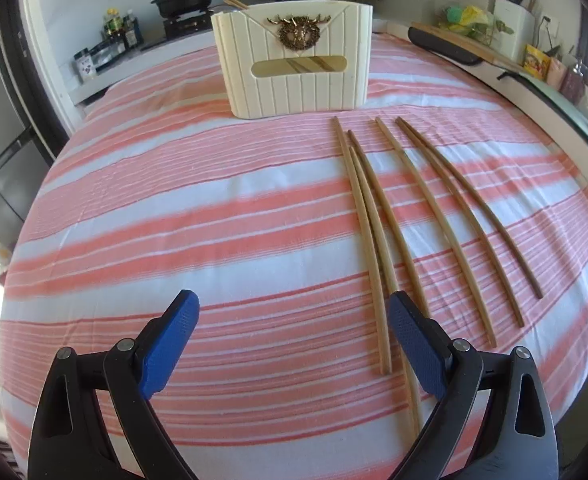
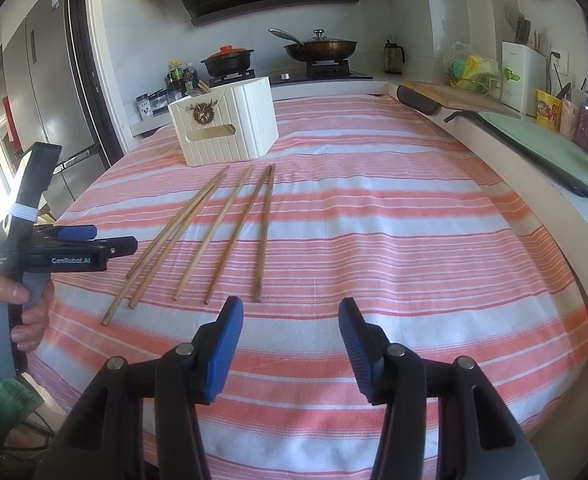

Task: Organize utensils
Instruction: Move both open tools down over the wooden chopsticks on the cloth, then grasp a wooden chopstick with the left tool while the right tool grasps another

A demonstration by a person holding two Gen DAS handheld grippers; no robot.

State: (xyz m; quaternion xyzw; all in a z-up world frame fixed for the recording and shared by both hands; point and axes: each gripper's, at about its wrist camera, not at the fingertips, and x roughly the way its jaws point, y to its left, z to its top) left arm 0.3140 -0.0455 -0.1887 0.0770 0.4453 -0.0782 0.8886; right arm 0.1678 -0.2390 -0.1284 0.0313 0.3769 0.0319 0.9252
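Several wooden chopsticks [image 1: 413,216] lie side by side on the pink-and-white striped cloth [image 1: 174,216], near ends toward me. A cream slatted holder [image 1: 297,68] with a gold stag emblem stands behind them, a few chopsticks sticking out of its back left corner. My left gripper [image 1: 294,320] is open over the cloth; the leftmost chopsticks' near ends lie at its right finger [image 1: 413,344], and the pads press on nothing. My right gripper [image 2: 290,332] is open and empty, just short of the chopsticks [image 2: 214,232]. The right wrist view shows the left gripper [image 2: 110,240] in a hand, left of the sticks, and the holder [image 2: 226,124] beyond.
Behind the table run a stove with a black pot [image 2: 228,60] and a lidded pan [image 2: 319,48], plus sauce bottles [image 2: 178,76]. A counter on the right carries a cutting board [image 2: 449,96], a knife block [image 2: 523,76] and cups. A fridge [image 2: 50,92] stands at the left.
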